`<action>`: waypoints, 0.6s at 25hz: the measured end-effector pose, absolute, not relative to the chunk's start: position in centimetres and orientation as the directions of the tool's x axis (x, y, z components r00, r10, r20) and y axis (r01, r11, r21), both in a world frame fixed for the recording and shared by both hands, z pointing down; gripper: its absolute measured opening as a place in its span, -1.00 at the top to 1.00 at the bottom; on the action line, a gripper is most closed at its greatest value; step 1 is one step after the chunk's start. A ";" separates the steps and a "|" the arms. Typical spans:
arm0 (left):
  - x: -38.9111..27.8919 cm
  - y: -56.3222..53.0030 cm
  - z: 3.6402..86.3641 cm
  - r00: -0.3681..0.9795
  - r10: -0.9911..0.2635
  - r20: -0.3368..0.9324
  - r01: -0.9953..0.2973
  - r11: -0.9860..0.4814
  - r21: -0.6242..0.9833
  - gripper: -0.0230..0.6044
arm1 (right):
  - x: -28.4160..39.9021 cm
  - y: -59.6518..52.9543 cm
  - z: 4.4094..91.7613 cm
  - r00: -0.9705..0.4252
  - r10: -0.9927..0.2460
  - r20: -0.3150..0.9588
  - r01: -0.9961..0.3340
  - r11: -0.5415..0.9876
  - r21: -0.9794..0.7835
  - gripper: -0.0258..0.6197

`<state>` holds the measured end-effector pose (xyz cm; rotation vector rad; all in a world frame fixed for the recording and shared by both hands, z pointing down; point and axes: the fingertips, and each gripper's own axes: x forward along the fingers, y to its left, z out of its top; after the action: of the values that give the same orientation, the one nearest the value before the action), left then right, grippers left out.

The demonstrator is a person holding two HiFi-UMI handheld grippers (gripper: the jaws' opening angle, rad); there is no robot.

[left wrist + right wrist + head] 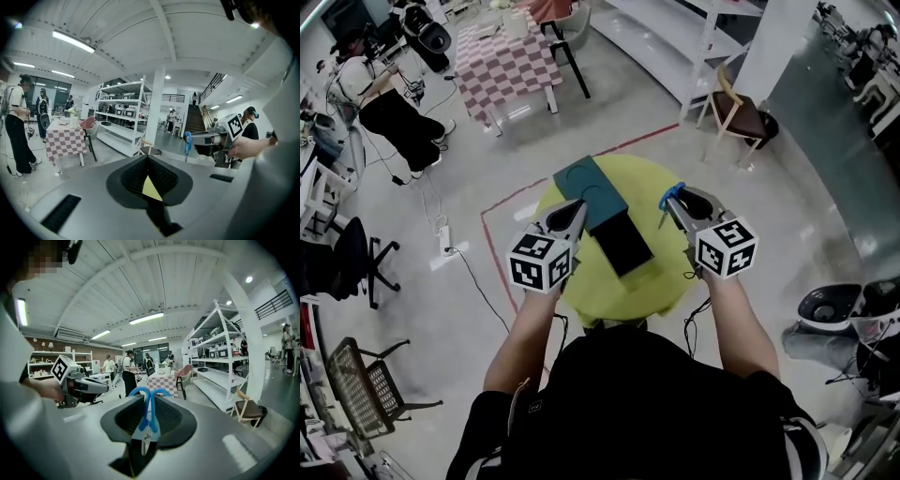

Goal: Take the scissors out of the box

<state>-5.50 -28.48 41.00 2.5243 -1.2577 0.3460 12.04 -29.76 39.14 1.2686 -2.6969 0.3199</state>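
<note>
**Scissors (146, 420) held clear of box (621, 246)**

The blue-handled scissors are pinched in the jaws of the right gripper (673, 204), handle loops up, closed blades down, above the yellow table (666, 274). The left gripper (148, 161) is closed on nothing.

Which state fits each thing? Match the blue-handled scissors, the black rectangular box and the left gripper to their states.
Things:
1. blue-handled scissors
2. black rectangular box
3. left gripper

States:
A. jaws shut, nothing between them
B. lying on the round yellow-green table
C. clamped in the right gripper, above the table

Pairs: 1-C, 2-B, 3-A
</note>
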 end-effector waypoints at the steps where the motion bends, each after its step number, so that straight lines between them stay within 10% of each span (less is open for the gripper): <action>1: -5.3 -28.5 40.5 0.593 -0.731 0.337 -0.801 -0.580 0.152 0.91 | 12.3 -29.6 38.5 -0.634 -0.746 0.203 -0.773 0.621 -0.132 0.66; 15: -6.0 -28.3 33.7 0.589 -0.774 0.232 -0.802 -0.596 0.049 0.91 | 15.1 -26.4 28.9 -0.619 -0.785 -0.033 -0.783 0.620 -0.047 0.66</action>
<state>-6.03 -28.33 33.70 2.6659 -1.3311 0.2808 15.08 -26.36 28.85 1.3910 -2.8726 0.0448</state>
